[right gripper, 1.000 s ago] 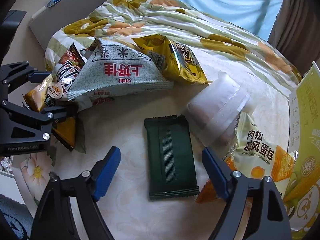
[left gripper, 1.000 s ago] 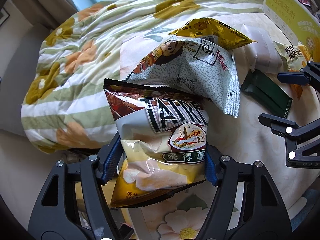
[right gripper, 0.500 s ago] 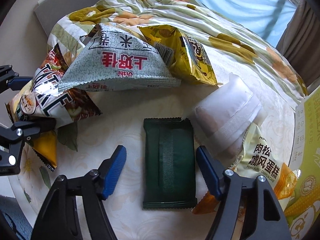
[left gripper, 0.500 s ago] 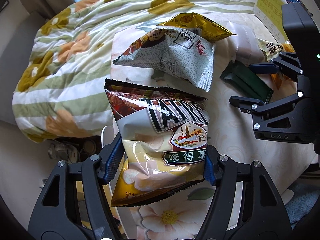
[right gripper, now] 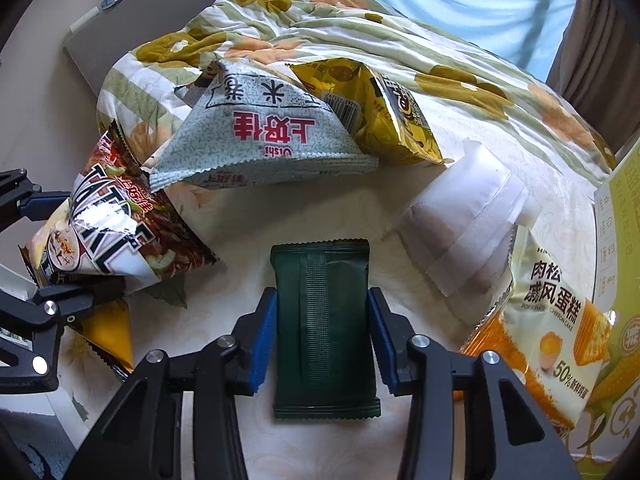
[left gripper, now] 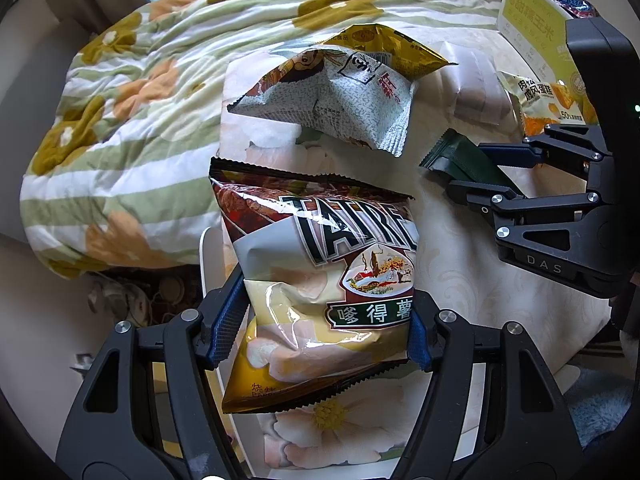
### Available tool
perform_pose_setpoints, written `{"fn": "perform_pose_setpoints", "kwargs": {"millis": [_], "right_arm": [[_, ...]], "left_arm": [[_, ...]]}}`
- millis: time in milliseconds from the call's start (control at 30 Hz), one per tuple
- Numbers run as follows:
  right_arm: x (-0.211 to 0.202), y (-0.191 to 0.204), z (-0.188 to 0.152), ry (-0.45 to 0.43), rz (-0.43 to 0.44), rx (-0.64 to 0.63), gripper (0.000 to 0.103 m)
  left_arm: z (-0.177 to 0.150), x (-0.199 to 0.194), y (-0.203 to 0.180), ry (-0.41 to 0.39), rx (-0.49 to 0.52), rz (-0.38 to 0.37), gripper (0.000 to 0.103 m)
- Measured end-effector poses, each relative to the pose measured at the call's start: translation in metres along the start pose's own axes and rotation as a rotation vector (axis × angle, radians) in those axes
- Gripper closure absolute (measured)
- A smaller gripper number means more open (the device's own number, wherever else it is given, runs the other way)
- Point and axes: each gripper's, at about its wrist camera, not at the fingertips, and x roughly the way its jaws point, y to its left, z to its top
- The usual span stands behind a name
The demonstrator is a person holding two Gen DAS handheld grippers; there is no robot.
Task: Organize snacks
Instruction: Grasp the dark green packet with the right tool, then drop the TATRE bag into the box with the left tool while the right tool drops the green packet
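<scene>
From where I'm driving this, the background is mostly a rumpled quilted blanket with green stripes and mustard and peach flowers (right gripper: pixel 420 60), bunched up across the far side. Under everything is a cream cloth with a faint damask pattern and big pale printed flowers (left gripper: pixel 472 280). Behind that hangs a pale blue sheer curtain (right gripper: pixel 460 4) with a heavier brownish-grey drape (right gripper: pixel 592 40) beside it on the right. Off to the left in the right-wrist view there's a flat grey board (right gripper: pixel 120 32) against the wall, with a small blue-and-white thing on its top edge, too small to make out.
</scene>
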Motion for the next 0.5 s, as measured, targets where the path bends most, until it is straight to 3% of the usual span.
{"fn": "perform_pose_setpoints", "kwargs": {"millis": [267, 500], "right_arm": [[-0.034, 0.008, -0.002, -0.062, -0.006, 0.06, 0.063], [-0.08, 0.006, -0.014, -0.129, 0.029, 0.222, 0.063]], "left_arm": [[-0.01, -0.034, -0.001, -0.057, 0.023, -0.028, 0.039], [-0.009, -0.064, -0.004, -0.115, 0.033, -0.17, 0.039]]}}
